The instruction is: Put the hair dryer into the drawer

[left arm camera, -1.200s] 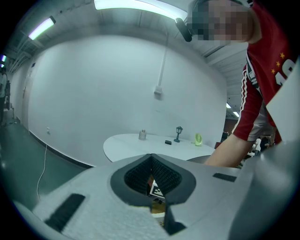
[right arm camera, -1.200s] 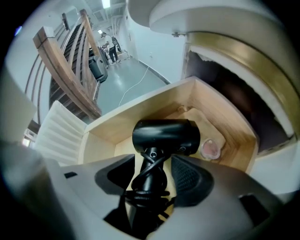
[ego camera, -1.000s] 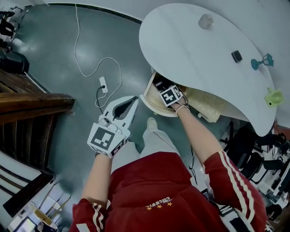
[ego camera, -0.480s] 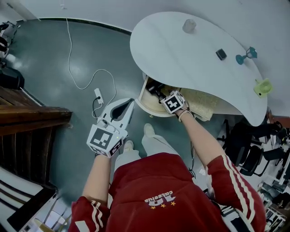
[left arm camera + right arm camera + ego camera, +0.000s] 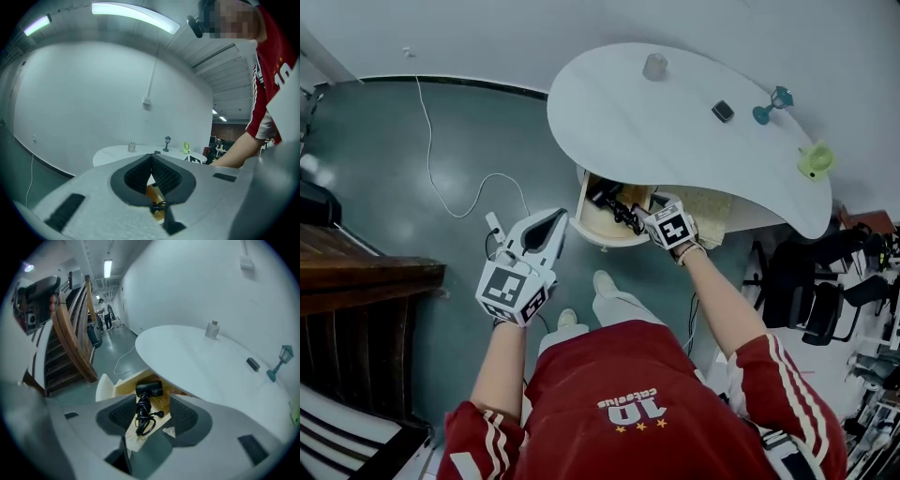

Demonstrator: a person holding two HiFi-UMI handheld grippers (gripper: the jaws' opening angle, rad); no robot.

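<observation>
Grey-green floor spread wide round a white, kidney-shaped worktop (image 5: 675, 122), and under its near edge a drawer (image 5: 581, 208) stood pulled out. The hair dryer (image 5: 149, 390) lay inside on the pale wooden bottom, black body nearer the worktop's edge, cord bunched in loops towards the drawer's front. The right gripper (image 5: 151, 404) hung above the open drawer, pointing down into it. Its jaws stood wide apart and had just been closing slightly, with nothing pressed between them. The dryer showed through the gap but lay below, untouched. The left gripper (image 5: 151, 158) was out over the floor to the left of the drawer, jaws together and empty.

By its look the dryer was a hard, smooth plastic shell: stiff, probably light enough for one gripper, but slick and likely to twist if taken at the rounded body. The narrower handle seemed the better hold. The cord was soft and floppy and might trail over the rim or catch as the drawer was pushed.

Room was tightest at the back, where the worktop overhung the drawer, so anything lifted would have to come forward before rising. The curved white drawer front was the edge to push, and the person's shoes (image 5: 602, 281) stood on the floor near it. To the left lay open floor, with only a white plug (image 5: 493, 223) on a thin cable
</observation>
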